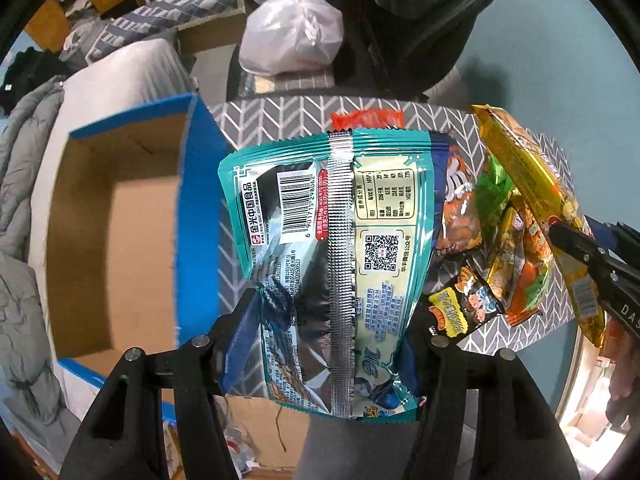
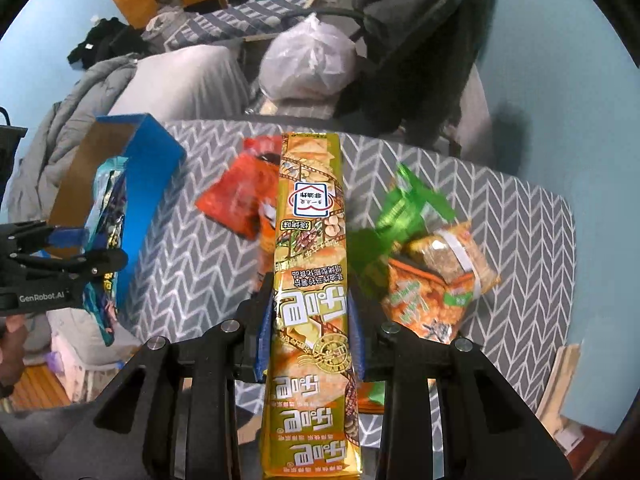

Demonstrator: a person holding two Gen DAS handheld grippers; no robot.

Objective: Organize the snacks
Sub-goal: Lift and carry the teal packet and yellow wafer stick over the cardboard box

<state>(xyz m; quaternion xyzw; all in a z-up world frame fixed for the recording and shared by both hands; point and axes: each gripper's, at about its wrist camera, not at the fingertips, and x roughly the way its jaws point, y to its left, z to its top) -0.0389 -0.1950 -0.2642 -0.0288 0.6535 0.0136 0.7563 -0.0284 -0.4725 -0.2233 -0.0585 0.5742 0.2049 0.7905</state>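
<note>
My left gripper [image 1: 332,320] is shut on a teal snack packet [image 1: 320,216], back side up with barcode and QR code, held above the table beside the blue cardboard box [image 1: 120,220]. In the right wrist view that packet [image 2: 106,240] hangs at the far left by the box [image 2: 148,184]. My right gripper [image 2: 310,312] is shut on a long golden chip pack [image 2: 310,240], lifted over the table; the same pack [image 1: 536,184] shows at the right of the left wrist view. A red bag [image 2: 240,196], a green-topped bag [image 2: 416,200] and an orange bag [image 2: 424,296] lie on the table.
The table wears a grey chevron cloth [image 2: 520,240]. The box stands open with a bare brown floor. Behind the table are a white plastic bag [image 2: 308,64], a dark jacket [image 2: 420,40] on a chair and grey bedding [image 2: 100,92]. A hand [image 2: 10,344] holds the left gripper.
</note>
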